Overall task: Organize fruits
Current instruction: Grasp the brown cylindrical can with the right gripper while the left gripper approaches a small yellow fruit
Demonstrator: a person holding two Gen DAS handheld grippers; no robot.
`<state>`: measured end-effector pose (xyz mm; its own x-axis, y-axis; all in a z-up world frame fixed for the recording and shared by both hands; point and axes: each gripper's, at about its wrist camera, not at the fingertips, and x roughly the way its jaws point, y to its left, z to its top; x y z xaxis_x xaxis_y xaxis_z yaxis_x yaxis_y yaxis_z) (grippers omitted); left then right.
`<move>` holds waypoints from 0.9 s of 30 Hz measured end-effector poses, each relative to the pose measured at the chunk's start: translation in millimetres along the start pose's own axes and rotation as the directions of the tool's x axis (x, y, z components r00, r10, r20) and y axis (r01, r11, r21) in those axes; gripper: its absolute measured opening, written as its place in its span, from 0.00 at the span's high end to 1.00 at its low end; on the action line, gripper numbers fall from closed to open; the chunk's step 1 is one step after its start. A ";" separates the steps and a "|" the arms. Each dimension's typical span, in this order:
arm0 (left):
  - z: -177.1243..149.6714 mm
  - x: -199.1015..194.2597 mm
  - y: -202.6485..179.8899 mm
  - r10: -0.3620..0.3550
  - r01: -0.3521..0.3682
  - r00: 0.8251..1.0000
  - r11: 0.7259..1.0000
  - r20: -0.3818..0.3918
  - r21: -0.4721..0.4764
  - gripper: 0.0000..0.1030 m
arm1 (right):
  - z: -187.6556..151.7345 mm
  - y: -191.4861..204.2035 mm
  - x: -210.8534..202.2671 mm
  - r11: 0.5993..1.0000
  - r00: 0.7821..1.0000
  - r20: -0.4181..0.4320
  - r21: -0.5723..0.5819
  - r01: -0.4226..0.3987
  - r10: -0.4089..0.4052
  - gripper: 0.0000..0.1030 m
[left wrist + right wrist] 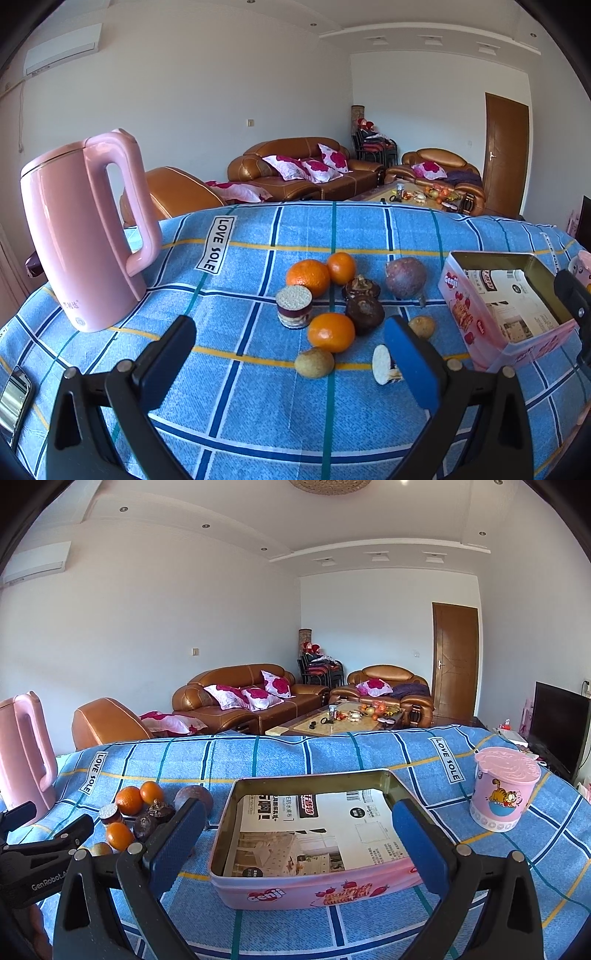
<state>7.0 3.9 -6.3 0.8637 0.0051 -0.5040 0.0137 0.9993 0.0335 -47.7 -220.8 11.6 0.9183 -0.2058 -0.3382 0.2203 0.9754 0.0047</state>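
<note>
Fruits lie in a cluster on the blue checked cloth (236, 406): three oranges (331, 331), two dark mangosteens (364, 314), a purple passion fruit (405, 277), two brown longans (314, 362), and two cut mangosteen halves (294, 306). My left gripper (290, 352) is open and empty, just in front of the cluster. An open pink tin box (317, 886), lined with printed paper, stands right of the fruits; it also shows in the left wrist view (480, 314). My right gripper (299, 840) is open and empty, hovering over the box's near side.
A pink kettle (85, 236) stands at the left of the table. A pink lidded cup (502, 790) stands at the right. A phone (14, 402) lies at the near left edge. Sofas and a coffee table lie beyond the table's far edge.
</note>
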 end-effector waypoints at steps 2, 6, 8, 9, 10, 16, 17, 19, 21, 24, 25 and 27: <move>-0.4 1.7 1.7 0.002 -0.002 1.000 1.000 -0.012 -0.005 0.00 | -0.8 1.8 0.4 1.000 1.000 -0.005 -0.006 -0.007 0.007 0.01; -0.8 5.2 5.3 0.002 -0.003 0.999 1.000 -0.033 -0.021 0.00 | -1.1 3.5 -3.3 1.000 1.000 0.010 -0.006 -0.024 0.024 0.01; -1.2 6.4 6.7 0.002 -0.003 0.999 1.000 -0.040 -0.027 0.00 | -1.5 4.8 -4.6 1.000 1.000 0.012 -0.011 -0.026 0.026 0.01; -1.4 6.8 7.1 0.003 -0.004 0.999 1.000 -0.043 -0.029 0.00 | -1.9 5.8 -4.5 1.000 1.000 0.011 -0.014 -0.027 0.028 0.01; -1.4 7.0 7.3 0.003 -0.005 0.999 1.000 -0.045 -0.030 0.00 | -2.2 6.7 -4.4 0.999 0.999 0.009 -0.018 -0.030 0.030 0.01; -1.7 7.9 8.4 0.008 -0.009 0.999 0.999 -0.051 -0.033 0.00 | -3.6 12.3 -5.3 0.999 0.999 0.014 -0.042 -0.031 0.032 0.01; -1.8 8.0 8.4 0.009 -0.011 0.999 0.999 -0.051 -0.031 0.00 | -4.0 12.9 -5.4 0.998 0.999 0.014 -0.045 -0.032 0.032 0.01; -1.6 9.0 9.1 0.014 -0.015 0.998 0.999 -0.054 -0.030 0.00 | -4.1 14.1 -5.2 0.998 0.999 0.013 -0.050 -0.036 0.037 0.01; -1.2 10.6 11.5 0.021 -0.023 0.998 0.999 -0.059 -0.032 0.00 | -4.3 15.1 -4.3 0.998 0.999 0.008 -0.051 -0.048 0.048 0.01; 1.4 13.9 19.7 0.073 -0.075 0.995 0.997 -0.061 -0.027 0.00 | -3.9 18.0 -3.3 0.996 0.998 0.000 -0.054 -0.069 0.069 0.01; 3.1 15.0 24.7 0.097 -0.098 0.994 0.995 -0.059 -0.027 0.00 | -3.4 19.4 -3.2 0.995 0.997 -0.003 -0.056 -0.079 0.079 0.01; 5.9 17.7 39.2 0.139 -0.142 0.988 0.989 -0.065 -0.045 0.00 | -1.4 23.0 -2.4 0.992 0.994 -0.014 -0.061 -0.109 0.108 0.02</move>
<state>25.7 43.0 -8.9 0.8224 0.1461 -0.5499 -0.1319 0.9891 0.0655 -45.3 -197.8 11.2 0.9319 -0.0980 -0.3493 0.0989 0.9950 -0.0155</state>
